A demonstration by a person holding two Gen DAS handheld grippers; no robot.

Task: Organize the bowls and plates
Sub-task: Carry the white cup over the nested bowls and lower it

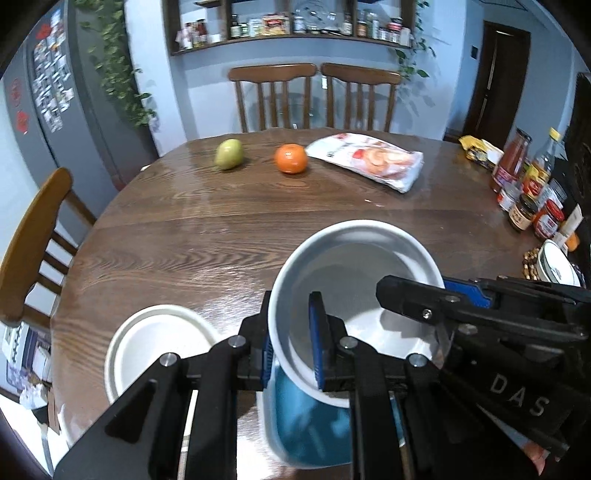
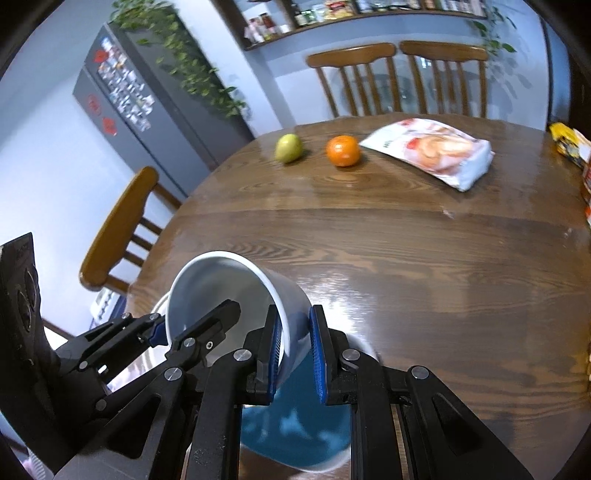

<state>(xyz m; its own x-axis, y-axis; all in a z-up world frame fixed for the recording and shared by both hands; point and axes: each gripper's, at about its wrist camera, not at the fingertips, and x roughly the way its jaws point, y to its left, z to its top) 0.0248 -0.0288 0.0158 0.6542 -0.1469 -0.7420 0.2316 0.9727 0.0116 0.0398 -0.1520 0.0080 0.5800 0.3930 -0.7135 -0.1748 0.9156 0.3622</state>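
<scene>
Over the table [image 1: 207,236], both grippers' fingers [image 1: 318,343] clamp the white bowl [image 1: 354,266]; only the left view shows bottles [image 1: 532,192].

Teal-lined bowl [image 1: 314,424] (blurred) sits half hidden behind gripper frames; shelf jar labels [image 1: 295,26] unreadable

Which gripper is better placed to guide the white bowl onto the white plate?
Left. Both clamp the white bowl, but the white plate lies right beside the left gripper, away from the right gripper.

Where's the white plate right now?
The white plate sits at the table's near-left edge in the left wrist view, just left of the lifted white bowl that both grippers hold.
</scene>
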